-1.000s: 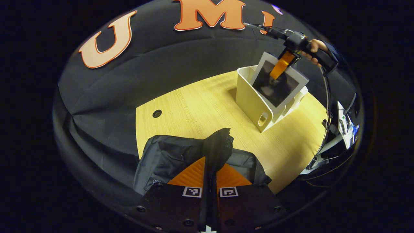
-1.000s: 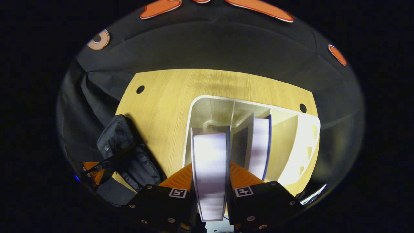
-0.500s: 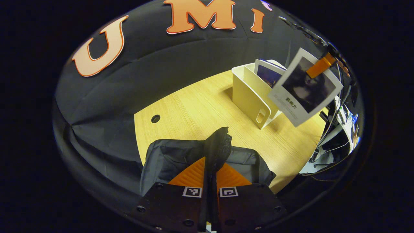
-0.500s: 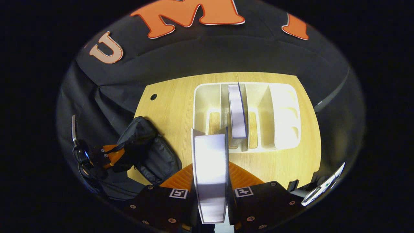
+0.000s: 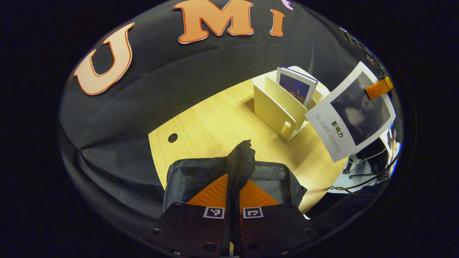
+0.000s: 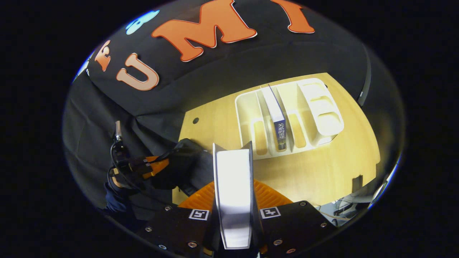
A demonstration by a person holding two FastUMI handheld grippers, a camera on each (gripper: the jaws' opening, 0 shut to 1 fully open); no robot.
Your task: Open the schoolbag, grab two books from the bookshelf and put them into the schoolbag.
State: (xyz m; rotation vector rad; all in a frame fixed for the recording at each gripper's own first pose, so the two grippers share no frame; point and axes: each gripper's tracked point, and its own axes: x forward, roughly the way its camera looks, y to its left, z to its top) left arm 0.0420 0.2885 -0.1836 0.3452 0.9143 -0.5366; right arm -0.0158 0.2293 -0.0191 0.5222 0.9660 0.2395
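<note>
The wooden table (image 5: 215,122) fills the middle of both views, pale and bare around a small round hole (image 5: 173,137) near its edge; on it, toward the near edge in the left gripper view, the black schoolbag (image 5: 186,172) sits slumped, a ridge of its dark fabric (image 5: 239,161) pulled upward; farther back stands the cream bookshelf (image 5: 276,111), with dividers that form several slots; one book (image 5: 297,85) with a dark cover stands upright in a slot there, and from the right gripper view it occupies a middle slot of the bookshelf (image 6: 251,107), spine toward the camera; a second, white-bordered book (image 5: 353,113) hangs in the air to the right of the bookshelf, clear of it and above the table edge; the right gripper (image 6: 233,195) pinches this book (image 6: 233,186) between both fingers, its page edges facing the camera; the left gripper (image 5: 233,195) is pressed together on the raised schoolbag fabric, both fingers against it.
</note>
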